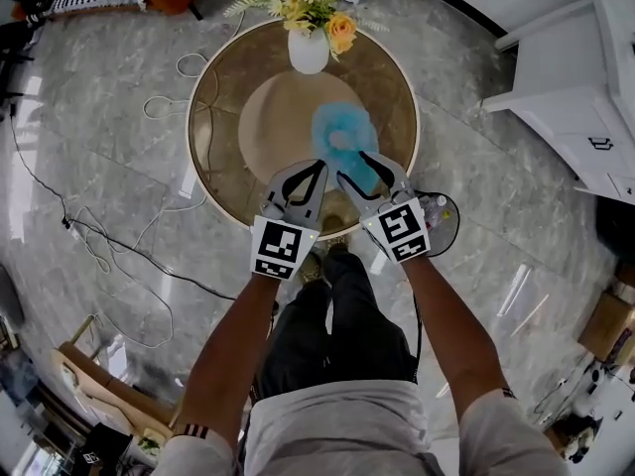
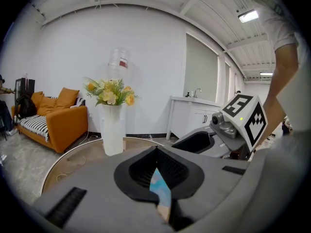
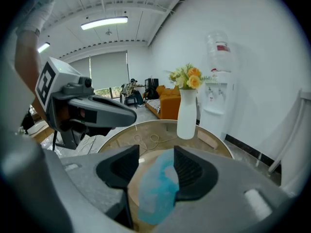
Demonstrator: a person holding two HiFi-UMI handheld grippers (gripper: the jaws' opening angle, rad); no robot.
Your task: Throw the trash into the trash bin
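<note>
A crumpled blue piece of trash (image 1: 342, 137) lies on the round glass table (image 1: 213, 137), in front of a white vase of flowers (image 1: 309, 50). My right gripper (image 1: 351, 165) stands open at its near edge. In the right gripper view the blue trash (image 3: 158, 188) sits between the spread jaws of the right gripper (image 3: 156, 152), close to the right pad. My left gripper (image 1: 322, 165) hovers just left of it, tips together and nothing held. A small dark trash bin (image 1: 444, 221) stands on the floor by the table's right edge, partly hidden behind the right gripper's marker cube.
Loose cables (image 1: 119, 256) trail over the marble floor left of the table. A white cabinet (image 1: 585, 97) stands at the far right. An orange sofa (image 2: 53, 123) sits beyond the table in the left gripper view. The person's legs are right at the table's near rim.
</note>
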